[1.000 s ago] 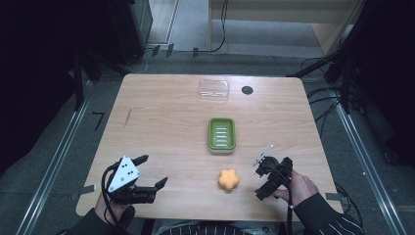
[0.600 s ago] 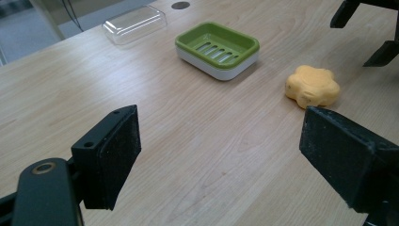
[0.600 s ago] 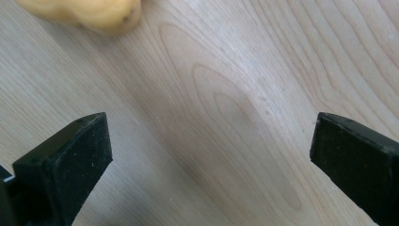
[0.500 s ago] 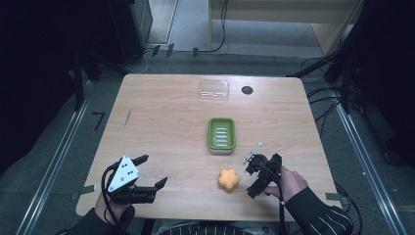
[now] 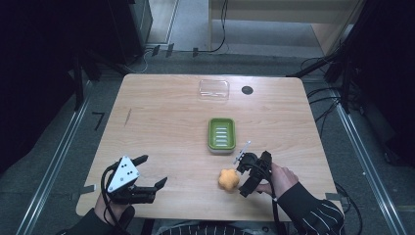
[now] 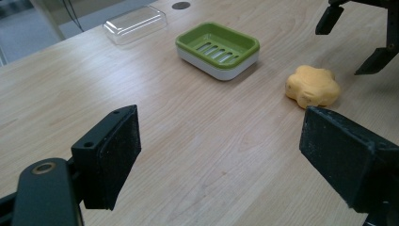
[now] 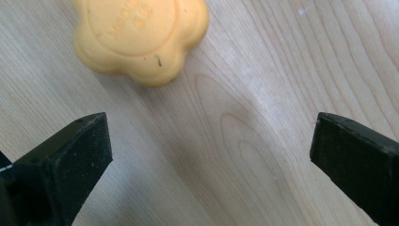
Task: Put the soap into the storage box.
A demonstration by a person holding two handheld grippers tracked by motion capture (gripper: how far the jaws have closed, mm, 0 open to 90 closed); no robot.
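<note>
An orange flower-shaped soap (image 5: pixel 228 180) lies on the wooden table, in front of a green soap dish (image 5: pixel 221 134) that holds nothing. My right gripper (image 5: pixel 244 179) is open just to the right of the soap, tilted down at the table. In the right gripper view the soap (image 7: pixel 141 33) lies ahead and to the left of the wide-apart jaws (image 7: pixel 211 160), not between them. My left gripper (image 5: pixel 152 170) rests open near the front left edge. From the left gripper (image 6: pixel 226 155) I see the soap (image 6: pixel 313 86), the dish (image 6: pixel 218 47) and the right gripper (image 6: pixel 353 42).
A clear plastic lid (image 5: pixel 214 89) lies at the back of the table beside a black round grommet (image 5: pixel 247 90). Bare wood stretches across the table's left half (image 5: pixel 147 122). Dark floor, rails and cables surround the table.
My right gripper has moved left across the front of the table, closing in on the orange soap. The left gripper, soap and dish have stayed where they were.
</note>
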